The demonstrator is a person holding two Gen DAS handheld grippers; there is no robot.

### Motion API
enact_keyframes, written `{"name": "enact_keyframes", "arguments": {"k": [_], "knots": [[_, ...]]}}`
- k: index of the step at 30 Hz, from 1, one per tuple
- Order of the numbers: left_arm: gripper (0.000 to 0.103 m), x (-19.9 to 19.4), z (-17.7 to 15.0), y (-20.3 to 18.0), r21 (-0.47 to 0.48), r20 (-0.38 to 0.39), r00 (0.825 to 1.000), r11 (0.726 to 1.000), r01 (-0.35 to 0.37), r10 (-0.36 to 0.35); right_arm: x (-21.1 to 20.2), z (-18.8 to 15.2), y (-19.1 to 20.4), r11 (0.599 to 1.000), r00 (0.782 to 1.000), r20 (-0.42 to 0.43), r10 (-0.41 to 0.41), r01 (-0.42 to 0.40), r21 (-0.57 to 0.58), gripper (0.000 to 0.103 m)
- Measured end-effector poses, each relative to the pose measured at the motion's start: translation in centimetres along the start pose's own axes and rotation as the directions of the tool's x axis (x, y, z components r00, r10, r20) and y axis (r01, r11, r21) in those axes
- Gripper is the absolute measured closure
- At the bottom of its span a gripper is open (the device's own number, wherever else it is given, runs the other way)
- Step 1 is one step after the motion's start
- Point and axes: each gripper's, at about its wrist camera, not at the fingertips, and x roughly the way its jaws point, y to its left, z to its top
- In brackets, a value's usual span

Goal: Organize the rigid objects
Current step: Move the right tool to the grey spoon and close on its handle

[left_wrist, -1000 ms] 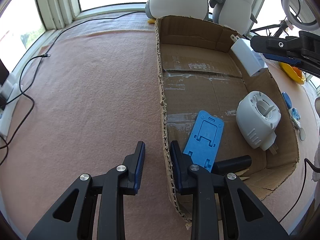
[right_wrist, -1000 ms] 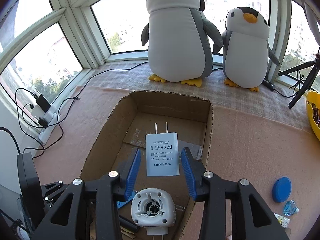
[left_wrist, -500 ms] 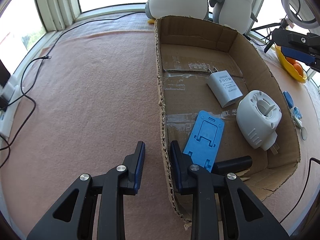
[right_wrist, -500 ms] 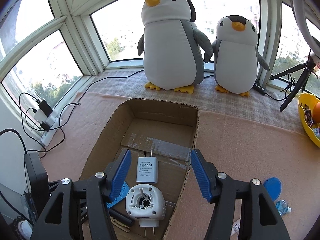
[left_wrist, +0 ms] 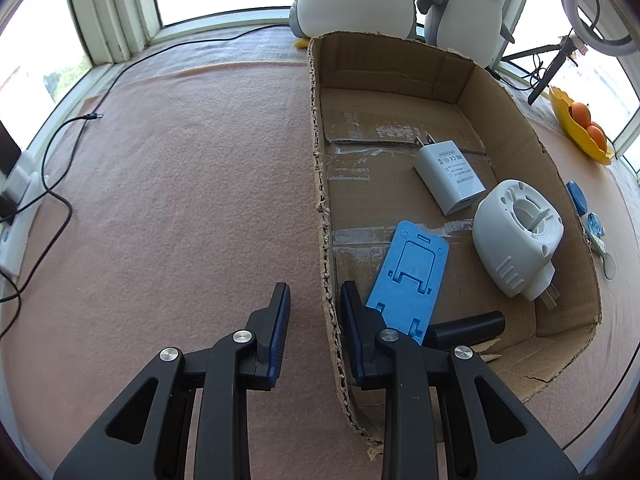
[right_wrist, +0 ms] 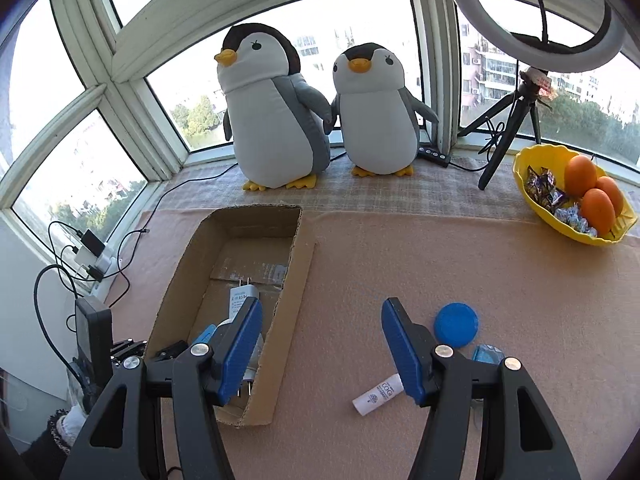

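Observation:
An open cardboard box lies on the pink mat. Inside lie a white power adapter, a white round plug-in device, a blue phone stand and a black cylinder. My left gripper straddles the box's near left wall, one finger inside and one outside, with gaps on both sides of the wall. My right gripper is wide open and empty, above the mat right of the box. A blue round lid, a white tube and a small blue item lie beside its right finger.
Two plush penguins stand on the sill behind the box. A yellow bowl of oranges and sweets sits at the right, with a tripod and ring light behind. Cables and a power strip lie at the left edge.
My right gripper let go of the white adapter, which now lies in the box. It opened wide, rose and swung right, away from the box. My left gripper has not moved.

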Motion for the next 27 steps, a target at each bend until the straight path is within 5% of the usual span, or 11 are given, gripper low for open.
{"name": "enact_keyframes", "arguments": {"k": [15,27], "knots": [[0.078,0.0,0.2,0.1,0.016,0.0,1.0,1.0,0.009,-0.009,-9.8,-4.1,-5.9,0.989,0.992,0.039,-0.119,0.115,0.096,0.045],[0.078,0.0,0.2,0.1,0.017,0.0,1.0,1.0,0.006,-0.006,-3.2,-8.2,-11.6,0.99,0.986,-0.108,-0.125,0.132,0.054,0.045]]}}
